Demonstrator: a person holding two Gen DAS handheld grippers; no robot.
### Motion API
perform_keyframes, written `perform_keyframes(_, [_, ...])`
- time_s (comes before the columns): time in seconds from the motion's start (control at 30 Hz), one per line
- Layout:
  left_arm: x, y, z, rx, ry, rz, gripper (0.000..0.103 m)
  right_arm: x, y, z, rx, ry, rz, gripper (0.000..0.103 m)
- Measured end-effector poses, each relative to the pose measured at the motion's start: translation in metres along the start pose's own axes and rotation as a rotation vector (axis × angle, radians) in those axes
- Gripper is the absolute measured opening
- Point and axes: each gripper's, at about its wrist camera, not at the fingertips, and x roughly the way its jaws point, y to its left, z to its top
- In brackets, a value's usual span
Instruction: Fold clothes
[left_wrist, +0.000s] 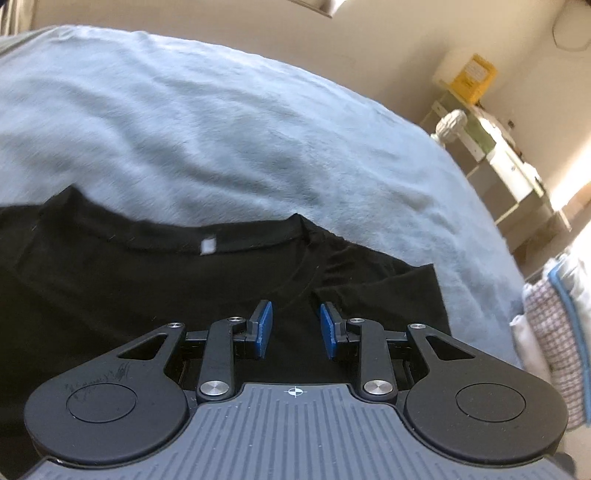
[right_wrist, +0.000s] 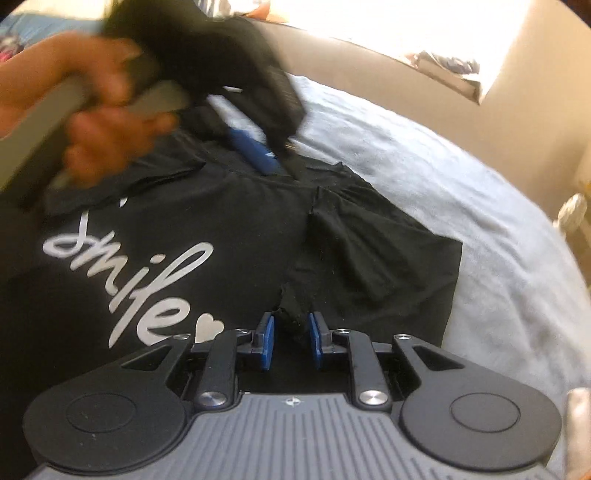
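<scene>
A black T-shirt (left_wrist: 155, 295) lies flat on a light blue blanket (left_wrist: 221, 129), its collar and small white tag (left_wrist: 207, 245) facing me. My left gripper (left_wrist: 295, 326) hovers open just over the chest below the collar, with nothing between its blue pads. In the right wrist view the shirt (right_wrist: 229, 229) shows white script lettering (right_wrist: 122, 273) and a heart. My right gripper (right_wrist: 291, 338) is shut on a bunched fold of black fabric beside the short sleeve (right_wrist: 369, 243). A hand (right_wrist: 99, 122) holds the left gripper, blurred, with one of its blue fingers (right_wrist: 253, 149) over the collar area.
The blanket's edge curves away on the right. Beyond it stand a shelf unit (left_wrist: 509, 162) with a yellow box (left_wrist: 472, 79) and a stack of folded cloths (left_wrist: 554, 332). A beige padded board (right_wrist: 369, 66) runs behind the bed.
</scene>
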Motion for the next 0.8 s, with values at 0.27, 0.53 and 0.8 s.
perform_keyframes(0.27, [0.022,-0.016,0.003,0.136,-0.009,0.057,0.028,0.007,0.006,-0.001,-0.099,-0.012,-0.043,0.007])
perform_keyframes(0.53, [0.030,-0.024,-0.004,0.248,-0.030,0.092,0.028,0.002,0.011,-0.011,-0.171,-0.013,-0.033,0.004])
perform_keyframes(0.8, [0.021,-0.024,-0.006,0.264,-0.053,0.095,0.028,0.002,0.009,-0.016,-0.158,0.004,-0.020,0.006])
